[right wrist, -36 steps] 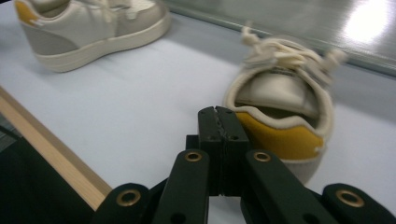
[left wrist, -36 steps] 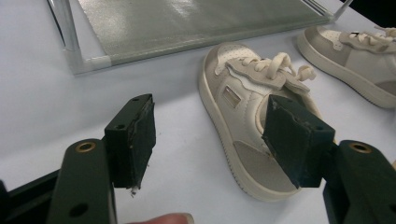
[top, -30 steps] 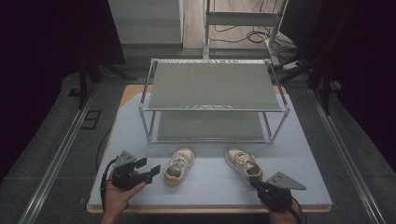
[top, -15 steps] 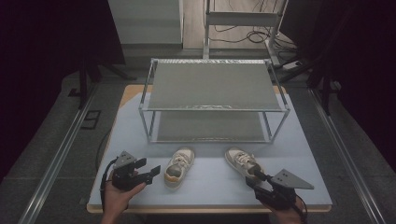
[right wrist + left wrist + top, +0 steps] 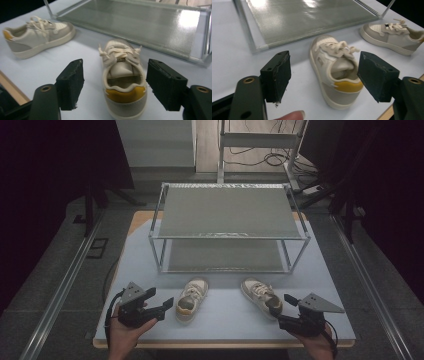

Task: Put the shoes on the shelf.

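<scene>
Two shoes [image 5: 191,298] [image 5: 261,296] lie before one two-shelf rack [image 5: 227,213].

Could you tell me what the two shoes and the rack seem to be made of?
Left shoe and right shoe: likely smooth leather or synthetic, matte cream and grey panels, yellow heel tab, woven laces, thick rubbery sole. Rack: probably metal tubing, shiny silver frame; grey shelves with a soft sheen, material unclear.

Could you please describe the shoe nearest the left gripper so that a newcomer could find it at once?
Start at the two-tier metal rack on the table. Two small pale sneakers lie in front of it. The left shoe is beside the open left gripper, its toe pointing almost straight at the rack.
</scene>
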Action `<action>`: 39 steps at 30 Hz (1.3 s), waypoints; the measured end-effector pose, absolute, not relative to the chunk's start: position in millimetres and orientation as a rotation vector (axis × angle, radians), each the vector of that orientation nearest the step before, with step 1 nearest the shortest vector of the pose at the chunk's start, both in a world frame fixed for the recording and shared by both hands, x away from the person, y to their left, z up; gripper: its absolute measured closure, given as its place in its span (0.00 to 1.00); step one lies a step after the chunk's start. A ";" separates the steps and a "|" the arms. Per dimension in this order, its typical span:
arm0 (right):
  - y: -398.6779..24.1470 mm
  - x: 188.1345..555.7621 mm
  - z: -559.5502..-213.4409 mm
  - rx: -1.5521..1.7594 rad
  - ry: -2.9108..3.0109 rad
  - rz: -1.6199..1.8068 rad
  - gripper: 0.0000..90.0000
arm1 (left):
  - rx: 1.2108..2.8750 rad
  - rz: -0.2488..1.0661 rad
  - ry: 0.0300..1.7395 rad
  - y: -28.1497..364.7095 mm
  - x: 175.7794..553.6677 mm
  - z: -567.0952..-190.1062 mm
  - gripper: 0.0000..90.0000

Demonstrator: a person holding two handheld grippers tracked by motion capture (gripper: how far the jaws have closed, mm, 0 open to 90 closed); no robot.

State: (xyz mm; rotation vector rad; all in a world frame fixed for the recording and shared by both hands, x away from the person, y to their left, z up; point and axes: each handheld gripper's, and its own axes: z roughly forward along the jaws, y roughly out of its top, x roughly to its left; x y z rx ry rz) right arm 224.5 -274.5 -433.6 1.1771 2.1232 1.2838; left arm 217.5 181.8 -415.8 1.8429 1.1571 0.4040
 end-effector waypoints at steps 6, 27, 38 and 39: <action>-274.4 232.2 -439.9 1.212 2.153 1.241 0.26 | 1.898 0.405 1.156 164.9 219.9 -418.7 0.27; -251.0 262.4 -462.3 1.238 2.226 1.124 0.19 | 2.053 0.387 1.242 114.2 249.3 -447.7 0.16; -247.0 269.6 -471.6 1.256 2.227 1.089 0.19 | 2.115 0.355 1.275 101.0 260.2 -464.3 0.16; -245.2 270.2 -472.9 1.256 2.229 1.083 0.19 | 2.135 0.356 1.283 96.9 261.9 -467.9 0.16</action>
